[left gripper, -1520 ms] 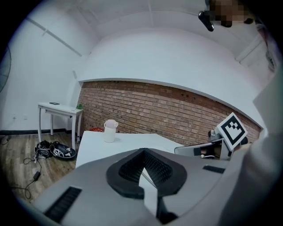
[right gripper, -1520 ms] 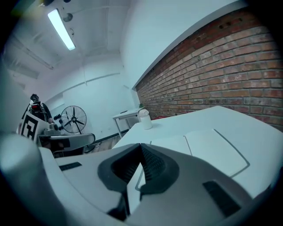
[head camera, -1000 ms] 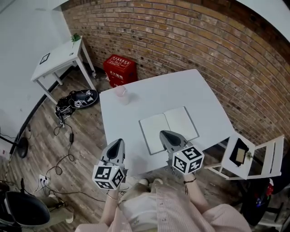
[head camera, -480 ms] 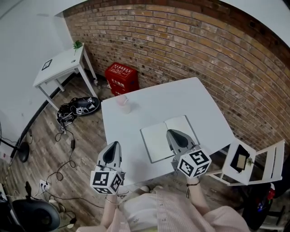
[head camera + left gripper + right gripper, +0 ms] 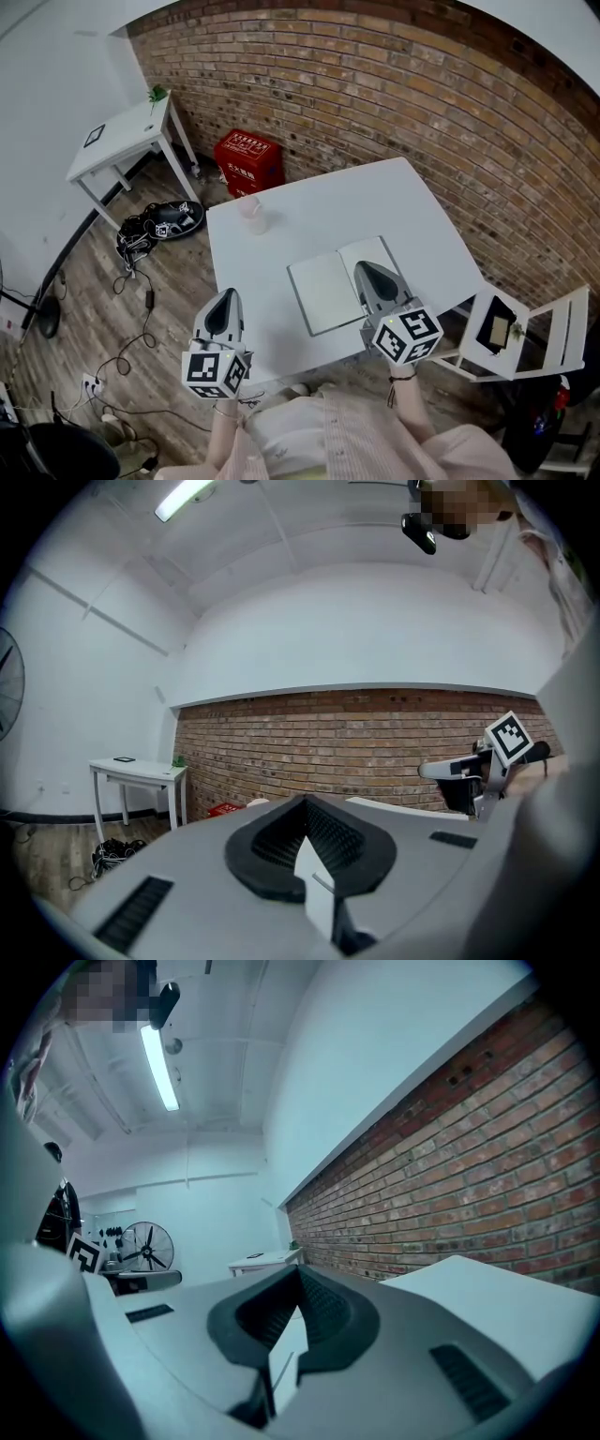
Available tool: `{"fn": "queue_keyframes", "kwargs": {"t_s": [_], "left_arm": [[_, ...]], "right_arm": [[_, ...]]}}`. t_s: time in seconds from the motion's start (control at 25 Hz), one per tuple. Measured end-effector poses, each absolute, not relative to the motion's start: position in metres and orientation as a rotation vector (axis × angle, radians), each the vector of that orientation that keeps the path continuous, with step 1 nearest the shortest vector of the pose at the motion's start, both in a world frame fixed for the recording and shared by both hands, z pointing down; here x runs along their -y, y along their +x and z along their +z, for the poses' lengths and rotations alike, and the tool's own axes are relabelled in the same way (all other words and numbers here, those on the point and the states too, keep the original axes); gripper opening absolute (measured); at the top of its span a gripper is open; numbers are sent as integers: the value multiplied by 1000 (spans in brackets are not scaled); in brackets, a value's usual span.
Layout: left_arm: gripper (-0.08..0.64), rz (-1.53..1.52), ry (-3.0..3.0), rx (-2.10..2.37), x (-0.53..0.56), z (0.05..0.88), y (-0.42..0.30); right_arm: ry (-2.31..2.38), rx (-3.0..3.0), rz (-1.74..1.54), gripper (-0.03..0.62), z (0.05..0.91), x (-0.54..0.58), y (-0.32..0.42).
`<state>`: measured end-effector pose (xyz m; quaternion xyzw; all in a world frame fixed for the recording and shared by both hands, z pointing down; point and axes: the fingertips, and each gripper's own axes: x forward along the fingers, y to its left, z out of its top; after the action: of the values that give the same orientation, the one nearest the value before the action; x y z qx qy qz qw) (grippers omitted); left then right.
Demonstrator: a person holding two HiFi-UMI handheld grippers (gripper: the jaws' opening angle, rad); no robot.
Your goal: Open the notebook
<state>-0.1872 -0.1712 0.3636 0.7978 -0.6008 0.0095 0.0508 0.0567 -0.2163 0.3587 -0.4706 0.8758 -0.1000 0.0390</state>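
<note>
The notebook (image 5: 339, 281) lies open near the table's (image 5: 309, 202) near edge, spread running across you. Your right gripper (image 5: 370, 274), jaws together and empty, hangs over its near right page. Your left gripper (image 5: 225, 302), also closed on nothing, sits farther off, by the table's left edge.

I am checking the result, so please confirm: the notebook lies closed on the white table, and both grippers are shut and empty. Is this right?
Not quite: the head view shows the notebook lying open on the white table, two pages facing up. The left gripper and right gripper are shut and empty.
</note>
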Motion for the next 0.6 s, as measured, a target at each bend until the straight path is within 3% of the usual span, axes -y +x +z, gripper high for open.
{"fn": "queue_keyframes", "kwargs": {"t_s": [0.6], "left_arm": [[-8, 85, 2399, 1871, 162, 377, -185]], "right_arm": [[-1460, -2708, -335, 3, 378, 214, 65]]}}
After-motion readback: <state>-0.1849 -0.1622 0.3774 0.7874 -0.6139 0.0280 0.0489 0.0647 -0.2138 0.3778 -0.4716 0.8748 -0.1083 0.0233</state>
